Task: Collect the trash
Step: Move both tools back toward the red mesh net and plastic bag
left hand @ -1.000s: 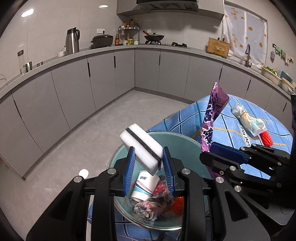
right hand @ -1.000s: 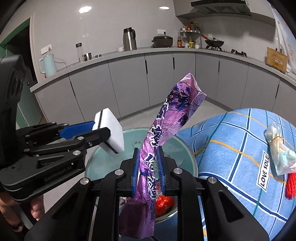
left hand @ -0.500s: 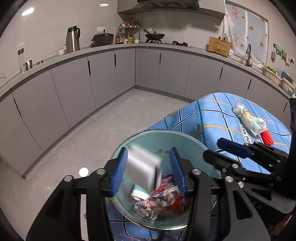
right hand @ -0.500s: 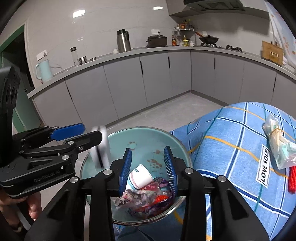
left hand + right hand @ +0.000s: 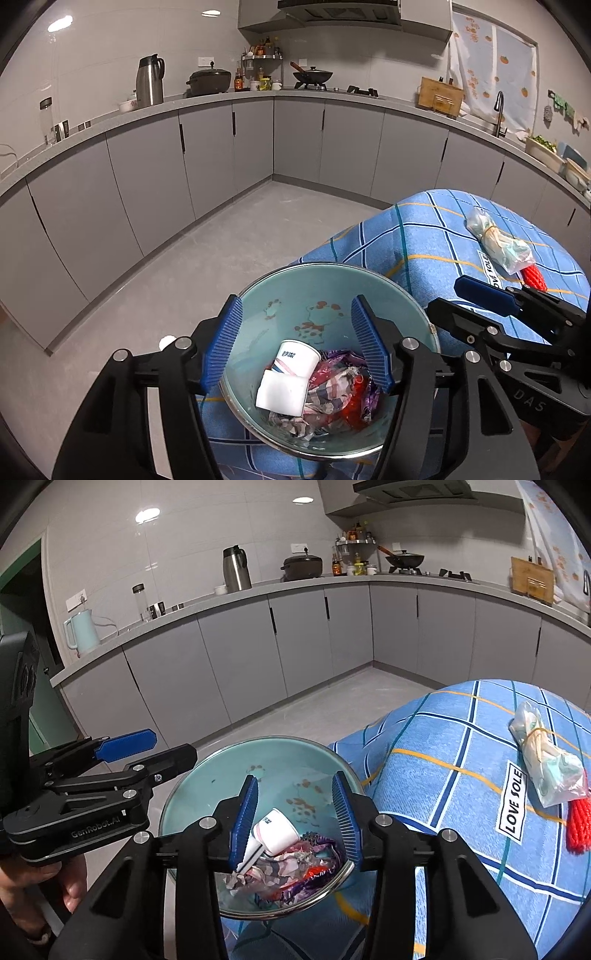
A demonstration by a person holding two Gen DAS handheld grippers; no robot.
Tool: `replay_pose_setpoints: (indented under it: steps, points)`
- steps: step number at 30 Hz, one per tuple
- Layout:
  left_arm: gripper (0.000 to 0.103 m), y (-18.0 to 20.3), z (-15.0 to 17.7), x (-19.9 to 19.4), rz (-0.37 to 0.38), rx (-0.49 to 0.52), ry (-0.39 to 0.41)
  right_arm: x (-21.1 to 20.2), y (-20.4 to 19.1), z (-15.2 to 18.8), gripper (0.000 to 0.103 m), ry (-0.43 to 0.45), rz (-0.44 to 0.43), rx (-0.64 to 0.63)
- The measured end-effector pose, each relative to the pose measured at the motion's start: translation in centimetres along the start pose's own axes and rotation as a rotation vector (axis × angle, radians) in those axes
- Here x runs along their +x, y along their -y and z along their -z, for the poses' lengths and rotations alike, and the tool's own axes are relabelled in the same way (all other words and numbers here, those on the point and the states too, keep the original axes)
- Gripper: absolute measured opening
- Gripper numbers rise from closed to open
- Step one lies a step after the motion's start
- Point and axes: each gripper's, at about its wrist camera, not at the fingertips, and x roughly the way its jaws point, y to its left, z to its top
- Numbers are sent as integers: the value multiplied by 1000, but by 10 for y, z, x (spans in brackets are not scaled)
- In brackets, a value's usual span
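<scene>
A teal bowl sits at the near corner of a table with a blue checked cloth. In it lie a white sponge, a paper cup, a purple wrapper and crumpled wrappers. My left gripper is open and empty above the bowl. My right gripper is open and empty above the bowl too. Each gripper shows in the other's view.
A clear plastic bag of trash and a red net piece lie on the cloth to the right. Grey kitchen cabinets ring the room across bare floor.
My left gripper opened and dropped the white sponge into the bowl. My right gripper opened and dropped the purple wrapper into the bowl. Both jaws now stand wider apart.
</scene>
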Motion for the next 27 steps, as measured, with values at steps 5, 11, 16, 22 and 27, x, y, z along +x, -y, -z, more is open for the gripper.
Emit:
replay_pose_setpoints:
  steps: [5,11,16,22,27]
  points:
    - [71,2,0,-5,-10,1,13,-9,1,2,48,14,11,3]
    - [78,6,-2,-10,-18,6,22,-21,4,3,50,31,20,11]
    - [87,11,-4,-15,-32,15,35,-30,8,3,51,49,37,20]
    - [93,21,-7,-19,-38,27,46,-45,17,3,53,79,69,33]
    - [94,34,-10,-19,-29,50,48,-57,29,4,54,98,98,52]
